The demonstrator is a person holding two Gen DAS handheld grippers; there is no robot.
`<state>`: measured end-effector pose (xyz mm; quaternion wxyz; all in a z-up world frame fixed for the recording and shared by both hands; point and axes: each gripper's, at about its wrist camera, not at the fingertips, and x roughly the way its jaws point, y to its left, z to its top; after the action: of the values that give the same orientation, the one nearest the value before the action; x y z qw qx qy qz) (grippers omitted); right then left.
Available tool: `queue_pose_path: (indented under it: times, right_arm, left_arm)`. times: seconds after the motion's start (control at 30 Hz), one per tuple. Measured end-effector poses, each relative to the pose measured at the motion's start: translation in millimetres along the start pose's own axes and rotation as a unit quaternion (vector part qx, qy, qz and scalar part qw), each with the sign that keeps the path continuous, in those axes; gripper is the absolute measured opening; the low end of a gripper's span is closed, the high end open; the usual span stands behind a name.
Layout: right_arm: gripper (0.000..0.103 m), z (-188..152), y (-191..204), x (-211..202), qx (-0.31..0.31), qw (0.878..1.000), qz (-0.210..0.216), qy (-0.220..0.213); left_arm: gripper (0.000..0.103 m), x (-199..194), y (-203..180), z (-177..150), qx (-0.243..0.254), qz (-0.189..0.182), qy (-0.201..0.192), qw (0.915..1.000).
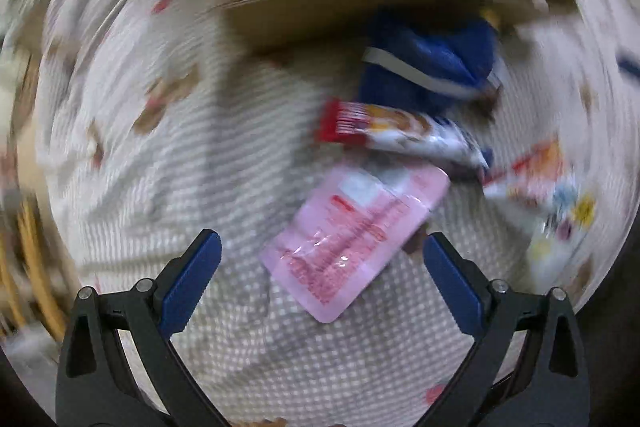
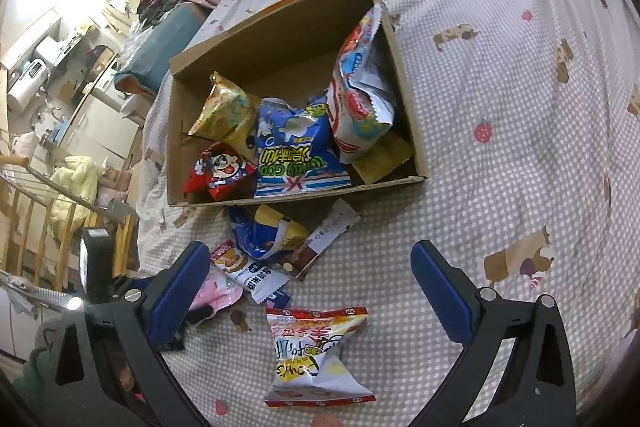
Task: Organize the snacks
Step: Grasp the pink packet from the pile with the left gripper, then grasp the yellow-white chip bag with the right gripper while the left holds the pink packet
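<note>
On the bed's checked cover point(image 2: 500, 155), lying open-topped: a cardboard box point(image 2: 280, 27) holding a yellow snack bag point(image 2: 226, 113), a blue-and-white bag point(image 2: 298, 155), a red bag with a cartoon face point(image 2: 220, 169) and a tall red-and-white bag point(image 2: 360, 99) leaning against the right wall. Just in front of the box, resting on the cover: a blue-and-gold bag point(image 2: 260, 235) touching a brown sachet point(image 2: 320, 245), with a small white-and-red packet point(image 2: 248, 273) just beside them. Nearer the right wrist camera, sitting apart from that cluster: a white, red and yellow packet point(image 2: 318, 355). Hanging above it with fingers spread wide and gripping nothing: the right gripper point(image 2: 312, 267), the packet lying between and below the blue pads point(image 2: 440, 291).

In the left wrist view, heavily smeared by motion blur: the left gripper point(image 1: 322, 255), fingers likewise standing wide apart and empty. Lying between them on the cover: a pink pouch point(image 1: 352, 239), tilted, its lower corner nearest the camera. Beyond it, showing only as streaks: the white-and-red packet point(image 1: 400, 135), the blue bag point(image 1: 432, 67) and the box edge point(image 1: 320, 7). Off to the right, blurred: the white, red and yellow packet point(image 1: 540, 195). In the right wrist view, peeking out behind the left finger: the same pink pouch point(image 2: 218, 291), mostly hidden.
</note>
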<state>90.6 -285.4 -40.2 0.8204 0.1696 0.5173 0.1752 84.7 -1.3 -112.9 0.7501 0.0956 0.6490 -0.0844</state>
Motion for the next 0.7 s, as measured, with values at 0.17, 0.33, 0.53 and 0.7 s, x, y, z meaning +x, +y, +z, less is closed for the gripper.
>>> queue_pose_path:
  times: [0.17,0.33,0.53,0.7]
  right_arm:
    - [0.103,1,-3,-1,0.009,1.0,0.006,0.001]
    - [0.103,3,-2,0,0.006,1.0,0.007,0.003]
    - [0.103,4,-4,-2,0.009,1.0,0.008,0.002]
    - [0.103,3,-3,-1,0.006,1.0,0.008,0.003]
  left_arm:
    - [0.072,17,-15,6,0.039,0.01,0.007,0.9992]
    - [0.057,33,-9,15,0.026,-0.002,0.022,0.9994]
    - [0.034,17,6,17,0.011,-0.016,-0.009,0.9998]
    - [0.026,4,33,13,-0.044,-0.018,-0.024,0.9986]
